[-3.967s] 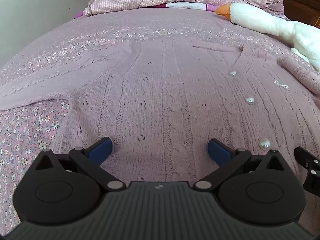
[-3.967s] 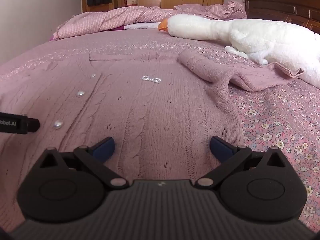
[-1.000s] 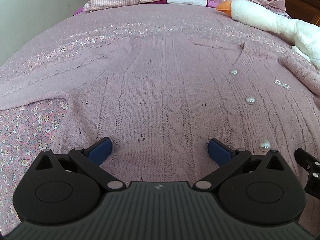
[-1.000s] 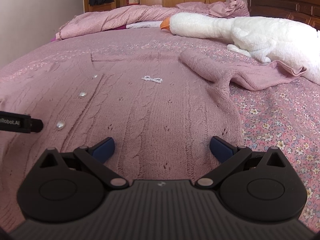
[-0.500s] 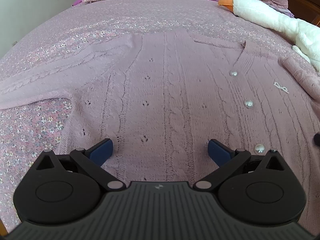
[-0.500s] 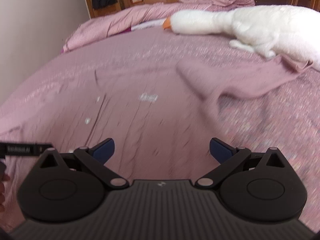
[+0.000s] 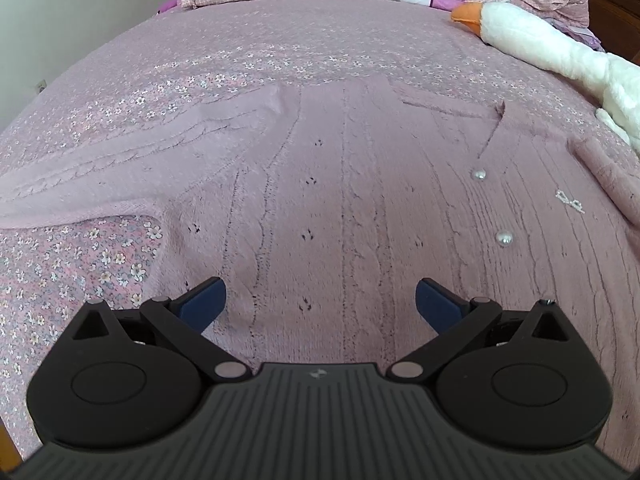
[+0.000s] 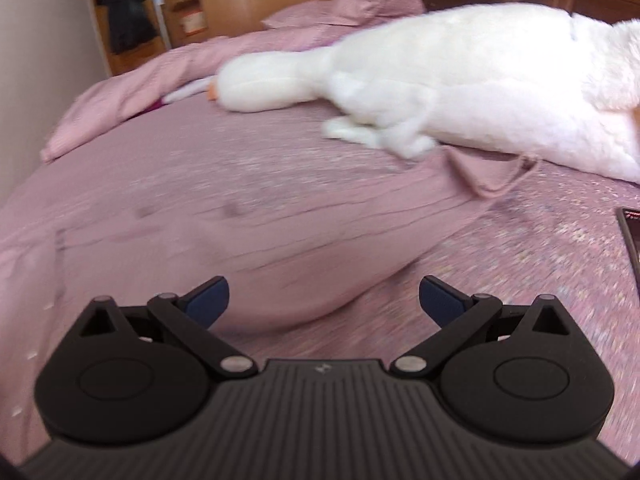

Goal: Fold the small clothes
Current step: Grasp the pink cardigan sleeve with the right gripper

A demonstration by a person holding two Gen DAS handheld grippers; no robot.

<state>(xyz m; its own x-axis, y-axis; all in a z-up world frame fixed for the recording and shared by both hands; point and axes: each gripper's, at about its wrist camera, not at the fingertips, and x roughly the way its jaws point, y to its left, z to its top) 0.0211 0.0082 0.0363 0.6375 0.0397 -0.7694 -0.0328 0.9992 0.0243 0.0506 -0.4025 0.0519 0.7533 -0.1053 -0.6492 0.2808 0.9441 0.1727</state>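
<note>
My right gripper (image 8: 323, 300) is spread wide, nothing in it — the pink cable-knit cardigan's right sleeve (image 8: 280, 236) runs ahead and rightward toward the white plush goose (image 8: 460, 80). My left gripper (image 7: 320, 300), also wide open and empty, hangs over the cardigan body (image 7: 360, 208), so right is nearer that sleeve.

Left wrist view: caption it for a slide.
Open left gripper above a pink cable-knit cardigan spread flat on the bed.

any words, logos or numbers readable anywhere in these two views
No readable text in either view.
Small pale emblem on the left gripper housing: a mark, not letters.
Same emblem on the right gripper housing.
Dark flat device at the frame edge: reddish marks, too blurred to read.
</note>
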